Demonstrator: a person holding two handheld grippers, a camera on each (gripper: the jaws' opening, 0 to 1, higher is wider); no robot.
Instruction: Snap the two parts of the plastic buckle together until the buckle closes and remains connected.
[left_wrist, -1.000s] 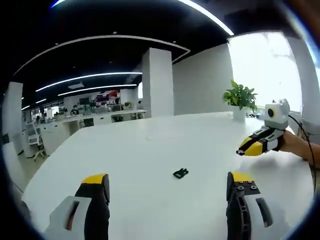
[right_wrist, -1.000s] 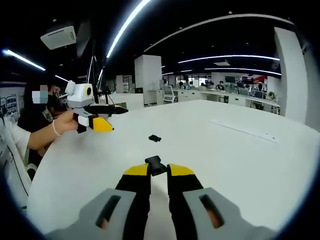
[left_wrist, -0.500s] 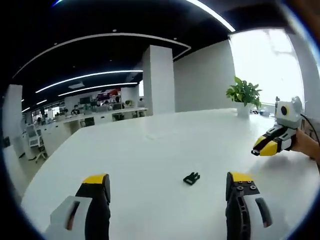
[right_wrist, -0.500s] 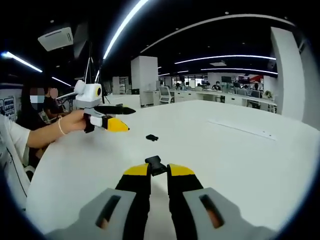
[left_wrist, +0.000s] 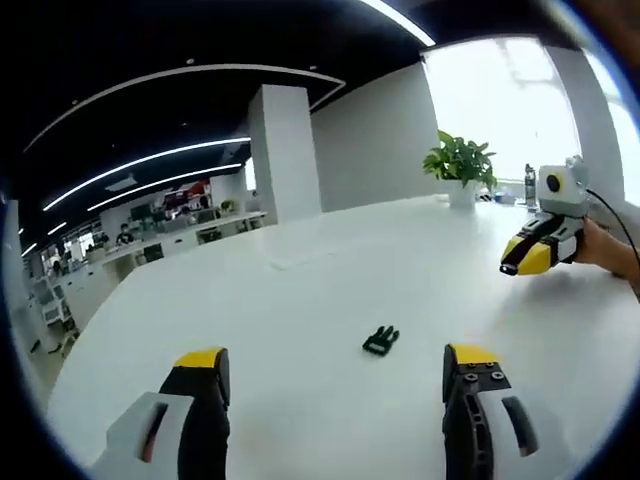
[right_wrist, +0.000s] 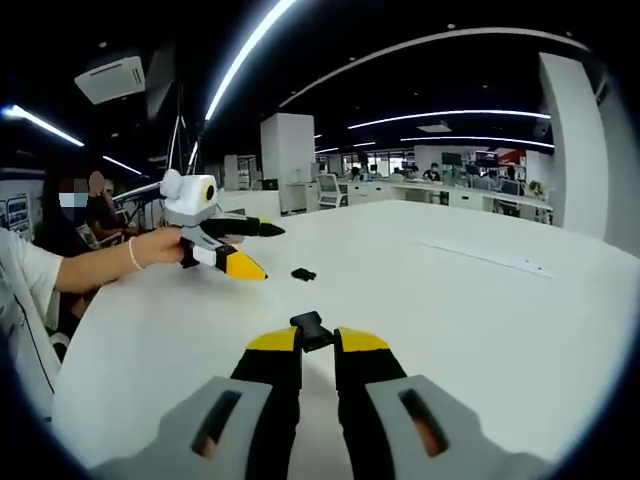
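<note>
Gripping one buckle half (right_wrist: 311, 329), right gripper (right_wrist: 318, 342), left gripper (left_wrist: 337, 372) wide, potted plant (left_wrist: 459, 167) beyond.

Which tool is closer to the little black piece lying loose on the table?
Left. The left tool hangs open just short of the loose piece; the right tool, shut on the other piece, is farther back.
</note>
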